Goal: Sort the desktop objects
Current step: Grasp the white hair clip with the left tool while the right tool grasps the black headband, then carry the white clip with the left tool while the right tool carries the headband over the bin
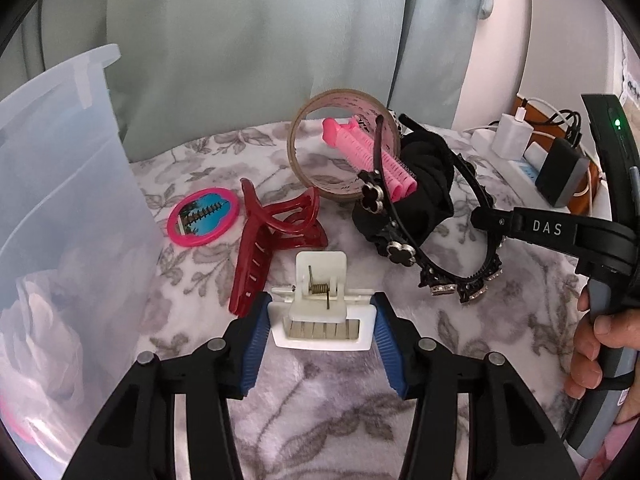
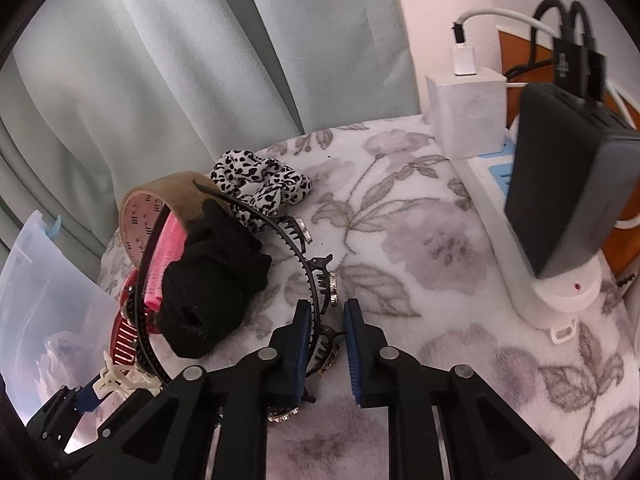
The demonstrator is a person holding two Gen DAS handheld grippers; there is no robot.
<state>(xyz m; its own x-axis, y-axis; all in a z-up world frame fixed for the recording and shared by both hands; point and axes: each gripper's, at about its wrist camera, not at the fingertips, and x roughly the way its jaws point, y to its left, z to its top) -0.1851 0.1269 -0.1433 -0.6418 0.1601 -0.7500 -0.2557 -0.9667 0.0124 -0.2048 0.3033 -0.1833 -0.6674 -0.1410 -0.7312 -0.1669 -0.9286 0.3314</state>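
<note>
Here the left hand-held gripper (image 1: 323, 320) has its blue pads (image 1: 256, 344) pressed on both sides of a white clip (image 1: 323, 312), so it is clamped on it. The clip sits low, on or just over the flowery cloth (image 1: 320, 392) that covers the bench; I cannot tell which.

At 11 o'clock from the clip lies a red claw clip (image 1: 272, 240). Past that, at 10 o'clock, is a round pink mirror (image 1: 203, 217). A clear bin (image 1: 72, 208) stands at 9 o'clock, with something pale inside it.

At 12 o'clock a tape roll (image 1: 344, 148) stands on its edge, with a pink roller (image 1: 368, 156) poking through it. A black scrunchie (image 1: 424, 184) lies at 1 o'clock, touching the roller.

The right hand-held gripper (image 2: 326, 320) has its fingers apart. A black headband (image 2: 308, 276) with flowers and sparkly bits runs between them, but I cannot tell if the pads touch it. A spotted scrunchie (image 2: 260, 180) lies at 11 o'clock from it. At 2 o'clock is a power strip (image 2: 492, 216) with a white charger (image 2: 468, 112) and a black one (image 2: 568, 196) plugged in.
</note>
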